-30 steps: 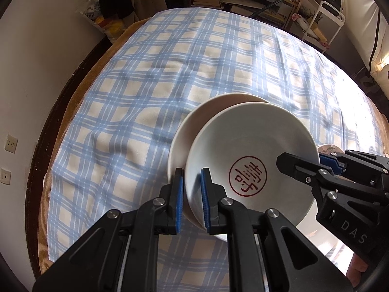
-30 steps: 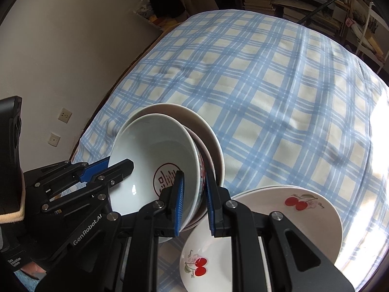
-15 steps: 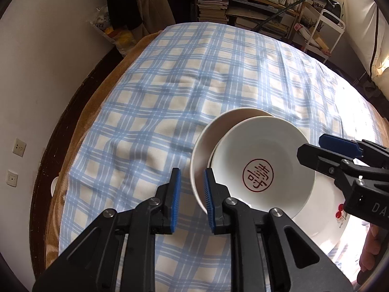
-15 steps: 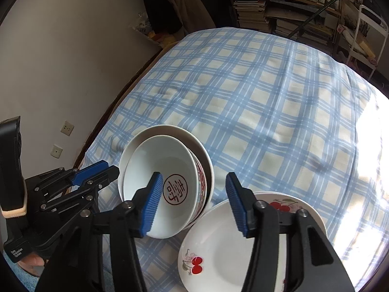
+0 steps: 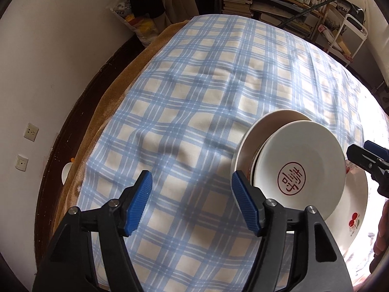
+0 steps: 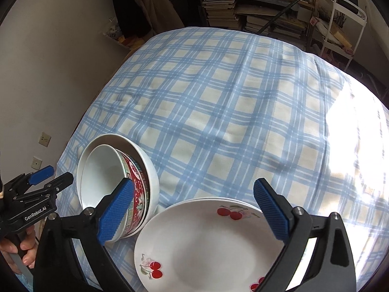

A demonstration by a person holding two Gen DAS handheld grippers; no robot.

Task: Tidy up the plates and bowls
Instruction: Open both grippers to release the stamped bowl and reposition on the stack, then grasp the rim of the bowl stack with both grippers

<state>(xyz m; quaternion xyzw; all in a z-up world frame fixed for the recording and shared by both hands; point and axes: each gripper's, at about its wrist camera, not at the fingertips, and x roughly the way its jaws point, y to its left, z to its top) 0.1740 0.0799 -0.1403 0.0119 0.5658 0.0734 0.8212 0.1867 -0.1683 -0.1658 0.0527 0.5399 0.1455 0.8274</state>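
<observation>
A white bowl with a red seal mark (image 5: 301, 168) sits nested in a larger white bowl (image 5: 257, 131) on the plaid cloth; the right wrist view shows its red patterned side (image 6: 136, 189) inside the larger bowl (image 6: 148, 168). Beside them lies a cherry-patterned plate (image 6: 209, 241), also in the left wrist view (image 5: 355, 206). My left gripper (image 5: 192, 202) is open and empty, just left of the bowls. My right gripper (image 6: 194, 209) is open and empty above the plate, with its left finger in front of the bowls.
The blue-and-white plaid tablecloth (image 6: 231, 97) covers a round table. A wall with sockets (image 5: 31, 131) runs along the left. Bookshelves (image 6: 255, 12) and a white cart (image 6: 345, 24) stand beyond the far edge. The other gripper shows in each view (image 6: 36, 194), (image 5: 369, 158).
Both grippers let go of the bowl's rim and opened wide, the right first, then the left. Both pulled back and up. The seal bowl now rests nested in the larger bowl.
</observation>
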